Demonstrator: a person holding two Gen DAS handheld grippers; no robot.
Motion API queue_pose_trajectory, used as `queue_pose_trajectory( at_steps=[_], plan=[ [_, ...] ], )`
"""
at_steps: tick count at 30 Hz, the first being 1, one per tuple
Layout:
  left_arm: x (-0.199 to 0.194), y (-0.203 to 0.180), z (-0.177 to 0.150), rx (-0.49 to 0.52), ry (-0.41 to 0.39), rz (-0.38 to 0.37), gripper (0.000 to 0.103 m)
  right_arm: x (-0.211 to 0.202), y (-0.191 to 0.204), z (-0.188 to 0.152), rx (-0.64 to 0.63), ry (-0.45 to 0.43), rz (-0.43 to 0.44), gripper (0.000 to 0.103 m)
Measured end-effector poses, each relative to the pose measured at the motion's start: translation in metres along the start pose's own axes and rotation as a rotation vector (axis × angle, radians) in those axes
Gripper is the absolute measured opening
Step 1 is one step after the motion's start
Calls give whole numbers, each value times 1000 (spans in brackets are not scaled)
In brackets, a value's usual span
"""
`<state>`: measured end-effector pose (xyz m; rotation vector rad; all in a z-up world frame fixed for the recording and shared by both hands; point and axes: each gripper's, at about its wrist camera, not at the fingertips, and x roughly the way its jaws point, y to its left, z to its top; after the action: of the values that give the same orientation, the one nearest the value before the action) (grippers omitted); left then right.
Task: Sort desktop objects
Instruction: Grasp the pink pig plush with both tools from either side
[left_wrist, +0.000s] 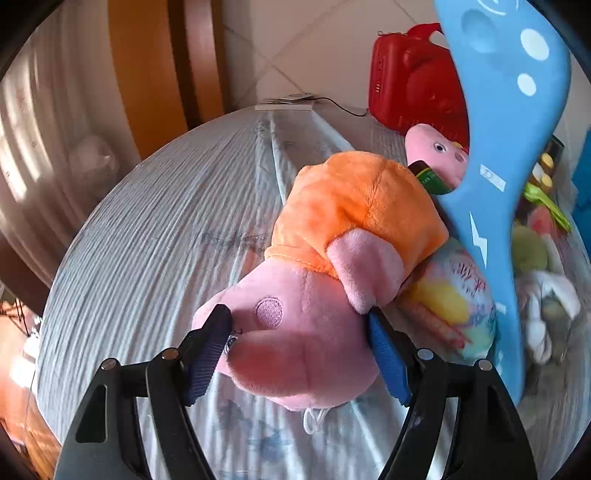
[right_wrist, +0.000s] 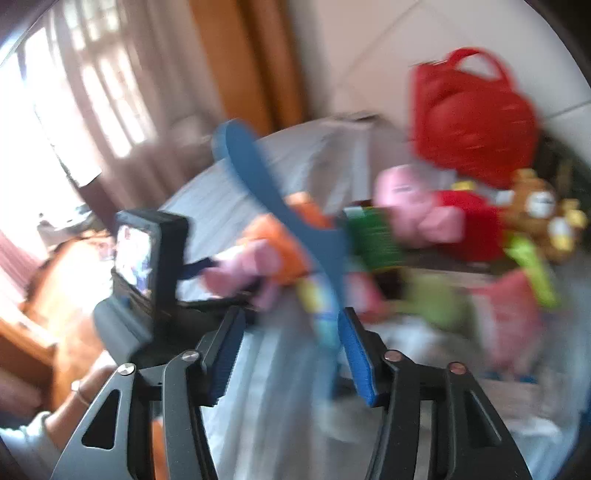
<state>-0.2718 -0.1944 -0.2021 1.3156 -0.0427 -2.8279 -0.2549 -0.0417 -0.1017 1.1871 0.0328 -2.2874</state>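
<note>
The pig is soft matt plush, pink with an orange fleece dress, and the pads against it are ribbed blue rubber on matt black plastic arms. The table wears crinkled pale cloth. The board looks smooth, matt blue plastic; the bag is glossy red.

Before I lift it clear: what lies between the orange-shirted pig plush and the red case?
In the left wrist view, a second pink pig plush's head lies between the orange-shirted pig plush and red case.
</note>
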Motion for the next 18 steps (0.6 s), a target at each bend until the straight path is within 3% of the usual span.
queue_pose_trajectory(
  at_steps=[4,6,9,11,14,18],
  plan=[
    [-6,21,-6,34,6,-4,75,38,26,19,-19,12,50,53],
    [-8,32,-10,42,18,-20,75,61,33,31,-4,40,115,53],
    [-11,48,-10,37,36,-19,75,83,38,45,-3,59,115,51],
    [-10,59,-8,21,50,-13,75,83,34,52,5,45,81,52],
    [-12,78,-10,-11,60,23,75,66,18,61,28,14,95,52],
    [-17,96,-3,-125,70,14,74,55,20,74,-38,5,59,50]
  ],
)
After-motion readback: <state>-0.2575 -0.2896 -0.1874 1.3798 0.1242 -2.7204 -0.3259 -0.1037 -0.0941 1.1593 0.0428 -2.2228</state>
